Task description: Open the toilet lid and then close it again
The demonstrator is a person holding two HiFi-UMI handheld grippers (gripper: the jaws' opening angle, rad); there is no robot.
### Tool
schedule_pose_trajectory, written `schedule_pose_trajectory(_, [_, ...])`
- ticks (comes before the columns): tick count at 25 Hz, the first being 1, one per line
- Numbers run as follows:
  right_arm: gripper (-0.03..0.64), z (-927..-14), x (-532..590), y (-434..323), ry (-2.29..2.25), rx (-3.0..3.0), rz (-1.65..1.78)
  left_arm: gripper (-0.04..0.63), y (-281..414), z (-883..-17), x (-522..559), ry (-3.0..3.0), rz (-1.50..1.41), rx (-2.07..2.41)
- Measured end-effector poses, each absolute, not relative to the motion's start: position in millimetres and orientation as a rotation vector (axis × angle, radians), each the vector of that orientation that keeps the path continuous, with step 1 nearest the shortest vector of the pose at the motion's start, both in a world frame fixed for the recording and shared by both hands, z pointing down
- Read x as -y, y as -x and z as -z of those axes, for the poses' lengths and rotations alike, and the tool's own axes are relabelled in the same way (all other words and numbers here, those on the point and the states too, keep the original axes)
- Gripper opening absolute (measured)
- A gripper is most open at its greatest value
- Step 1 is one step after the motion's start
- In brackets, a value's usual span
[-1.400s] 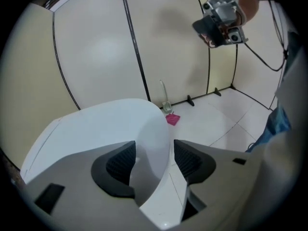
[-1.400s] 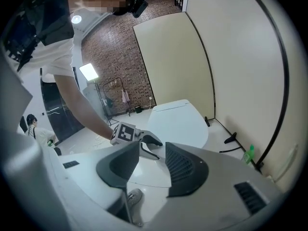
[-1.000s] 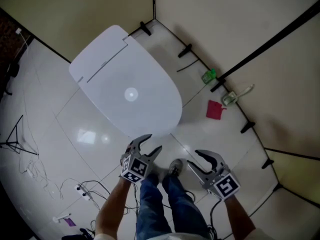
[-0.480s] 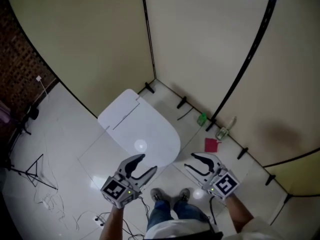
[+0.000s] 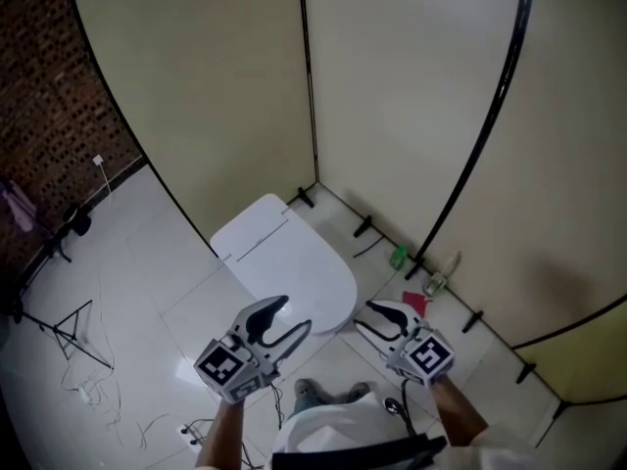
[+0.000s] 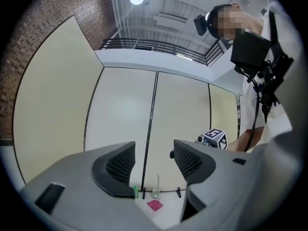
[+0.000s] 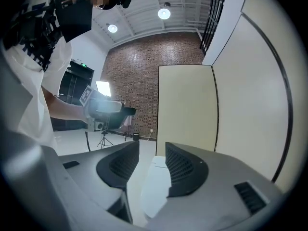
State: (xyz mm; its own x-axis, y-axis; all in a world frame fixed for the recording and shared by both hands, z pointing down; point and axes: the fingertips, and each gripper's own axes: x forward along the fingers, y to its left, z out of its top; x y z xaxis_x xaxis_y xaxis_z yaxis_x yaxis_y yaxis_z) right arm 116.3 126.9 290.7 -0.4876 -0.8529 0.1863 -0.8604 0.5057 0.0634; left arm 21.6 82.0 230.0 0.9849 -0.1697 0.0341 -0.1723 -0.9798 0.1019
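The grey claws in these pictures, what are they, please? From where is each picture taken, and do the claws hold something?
They are two hand-held grippers, not a robot: a person carries the left gripper and the right gripper, one in each hand. The head view comes from a camera on the person's head, looking down. Each gripper view comes from a camera on that gripper, looking along its jaws. On the floor stands a white toilet with its lid down, beside beige partition walls. Both grippers have their jaws apart, with nothing between them.

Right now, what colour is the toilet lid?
The toilet lid is plain glossy white, and it is closed. The head view shows it best.
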Motion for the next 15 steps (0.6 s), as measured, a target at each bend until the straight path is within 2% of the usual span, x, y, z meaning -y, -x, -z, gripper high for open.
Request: schedule_pose_trajectory(15, [0.164,-288.7,-130.9,-110.9,-1.436,2.563,-0.048,0.241,-26.8,-235.5,-92.4,-3.065,-0.068,0.295])
